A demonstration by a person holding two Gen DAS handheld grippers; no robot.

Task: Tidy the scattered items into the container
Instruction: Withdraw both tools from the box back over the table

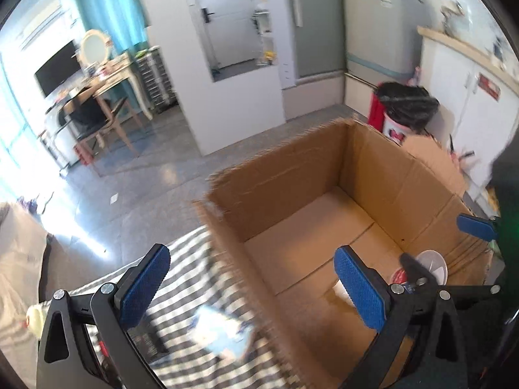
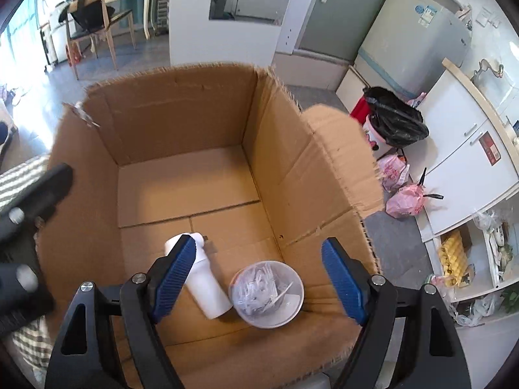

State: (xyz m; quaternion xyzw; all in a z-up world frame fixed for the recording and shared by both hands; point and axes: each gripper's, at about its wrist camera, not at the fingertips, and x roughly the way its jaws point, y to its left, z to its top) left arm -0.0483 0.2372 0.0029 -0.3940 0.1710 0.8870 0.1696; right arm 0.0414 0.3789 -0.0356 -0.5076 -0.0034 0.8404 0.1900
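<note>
An open cardboard box (image 2: 155,123) stands on a striped cloth (image 1: 181,278). In the right wrist view a white bottle (image 2: 207,288) and a clear round tub of plastic bits (image 2: 267,293) lie on the box floor. My right gripper (image 2: 259,274) is open and empty above them. My left gripper (image 1: 253,287) is open and empty over the box's left wall (image 1: 246,278). A blurred light-blue packet (image 1: 220,330) lies on the cloth below it. The right gripper's tip (image 1: 476,225) and the tub (image 1: 433,264) also show in the left wrist view.
A black-bagged bin (image 2: 392,120) and pink bags (image 2: 405,199) stand on the floor right of the box. White cabinets (image 2: 460,162) and a fridge (image 2: 412,32) lie beyond. A desk and chair (image 1: 97,103) stand far left.
</note>
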